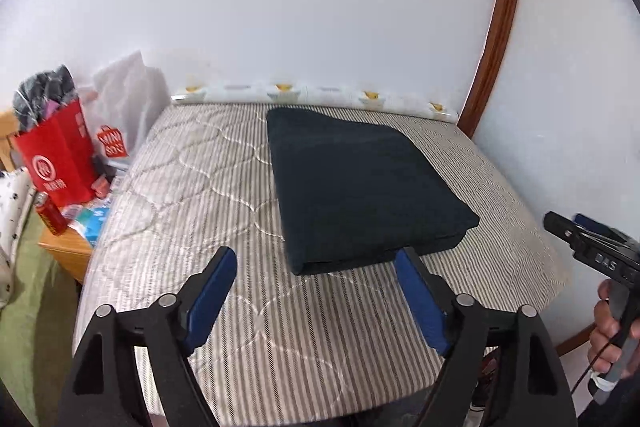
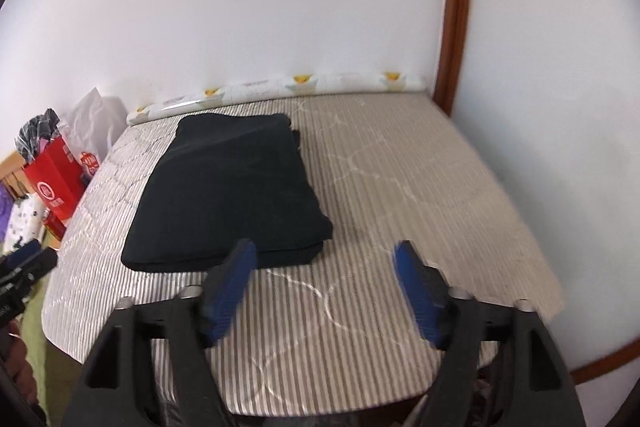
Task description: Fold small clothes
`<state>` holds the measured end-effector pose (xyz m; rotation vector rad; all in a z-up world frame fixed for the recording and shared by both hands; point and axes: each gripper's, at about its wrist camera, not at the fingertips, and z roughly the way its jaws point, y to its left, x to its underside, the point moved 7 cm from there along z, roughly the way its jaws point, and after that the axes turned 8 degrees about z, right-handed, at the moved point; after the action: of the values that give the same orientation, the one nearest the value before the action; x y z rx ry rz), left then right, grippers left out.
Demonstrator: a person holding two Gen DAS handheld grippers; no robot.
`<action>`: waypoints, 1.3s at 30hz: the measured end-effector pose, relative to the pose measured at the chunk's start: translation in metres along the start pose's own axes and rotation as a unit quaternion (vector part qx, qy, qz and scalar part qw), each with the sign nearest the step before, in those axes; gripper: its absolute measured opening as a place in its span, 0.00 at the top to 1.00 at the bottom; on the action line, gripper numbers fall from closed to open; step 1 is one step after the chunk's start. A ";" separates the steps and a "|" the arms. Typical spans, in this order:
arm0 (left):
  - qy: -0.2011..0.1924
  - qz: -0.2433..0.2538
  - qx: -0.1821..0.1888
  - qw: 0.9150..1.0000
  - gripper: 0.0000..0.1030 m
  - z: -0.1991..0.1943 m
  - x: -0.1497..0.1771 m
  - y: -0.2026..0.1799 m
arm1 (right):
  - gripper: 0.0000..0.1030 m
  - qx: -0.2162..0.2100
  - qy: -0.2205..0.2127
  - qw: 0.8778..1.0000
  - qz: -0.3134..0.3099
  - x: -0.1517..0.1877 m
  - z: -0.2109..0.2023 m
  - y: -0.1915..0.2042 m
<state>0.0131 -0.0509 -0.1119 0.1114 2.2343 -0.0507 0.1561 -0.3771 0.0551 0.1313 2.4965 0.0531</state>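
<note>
A dark navy garment (image 1: 360, 183) lies folded into a thick rectangle on the striped quilted mattress (image 1: 192, 203). My left gripper (image 1: 316, 263) hangs above the mattress just short of the garment's near edge, jaws wide apart with nothing between the blue pads. In the right wrist view the same folded garment (image 2: 228, 195) sits left of centre. My right gripper (image 2: 324, 259) stands open over bare mattress (image 2: 420, 187), its left pad just over the garment's near right corner. At the right edge of the left wrist view, the right gripper's tip (image 1: 568, 227) and a hand (image 1: 608, 323) on its handle show.
A red paper bag (image 1: 60, 155) and a white plastic bag (image 1: 128, 95) stand on a wooden bedside table (image 1: 68, 251) left of the bed, with a red lighter (image 1: 50, 213). A white wall and a brown door frame (image 1: 496, 27) lie behind. Green bedding (image 1: 24, 307) hangs at lower left.
</note>
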 end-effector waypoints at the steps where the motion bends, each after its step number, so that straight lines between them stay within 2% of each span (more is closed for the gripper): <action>1: 0.000 0.003 -0.005 1.000 0.18 -0.004 0.000 -0.002 | 0.11 0.002 -0.008 1.000 0.001 0.001 -0.008 -0.001; 5: 0.003 0.003 -0.009 1.000 0.15 -0.019 0.008 -0.007 | 0.03 -0.010 -0.009 1.000 0.011 0.011 -0.029 -0.004; 7: 0.002 0.004 -0.013 1.000 0.14 -0.024 0.011 -0.011 | 0.02 0.011 -0.011 1.000 0.005 0.016 -0.033 -0.007; 22: -0.011 0.018 -0.016 1.000 0.13 -0.041 0.015 -0.032 | 0.02 0.028 -0.030 0.999 0.022 0.024 -0.060 -0.030; 39: -0.004 0.007 -0.016 1.000 0.13 -0.038 0.019 -0.025 | 0.02 0.034 -0.030 0.999 0.010 0.028 -0.064 -0.017</action>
<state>-0.0309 -0.0719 -0.1035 0.1090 2.2253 -0.0072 0.0941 -0.3916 0.0887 0.1830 2.4378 -0.0278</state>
